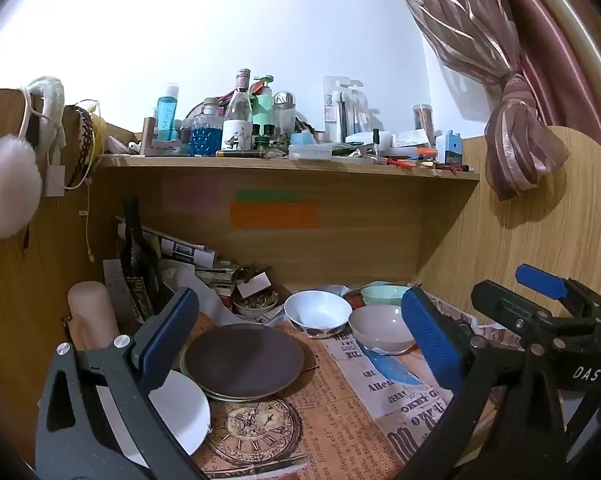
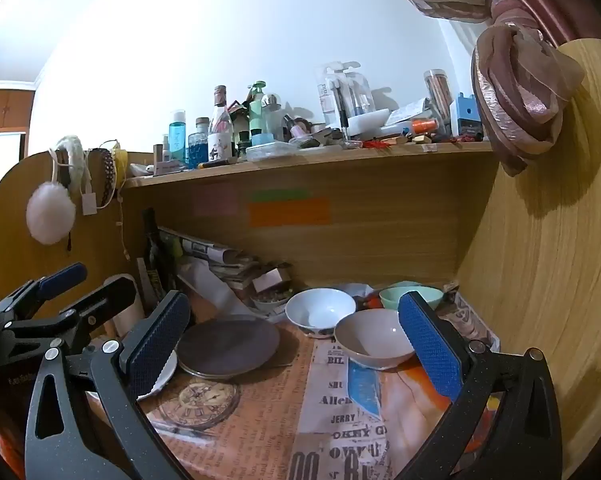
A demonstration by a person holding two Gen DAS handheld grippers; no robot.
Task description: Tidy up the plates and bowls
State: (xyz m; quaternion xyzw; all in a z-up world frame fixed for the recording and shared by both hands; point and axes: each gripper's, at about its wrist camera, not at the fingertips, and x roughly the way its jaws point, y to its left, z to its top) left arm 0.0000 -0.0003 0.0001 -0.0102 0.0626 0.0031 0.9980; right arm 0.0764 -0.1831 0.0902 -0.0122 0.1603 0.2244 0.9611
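In the left wrist view, the left gripper (image 1: 296, 344) hangs wide open and empty above the brown plate (image 1: 242, 360), which is stacked beside a white plate (image 1: 180, 412); the white bowl (image 1: 317, 313) and grey bowl (image 1: 380, 328) sit behind. In the right wrist view, the right gripper (image 2: 296, 344) is likewise spread wide, holding nothing, with the grey bowl (image 2: 374, 338) touching the white bowl (image 2: 320, 310) and a green bowl (image 2: 396, 296) farther back.

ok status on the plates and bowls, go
Left gripper open, empty. Right gripper open, empty. Brown plate stacked beside white plate; white bowl, beige bowl, green bowl loose behind. Nothing blocking.
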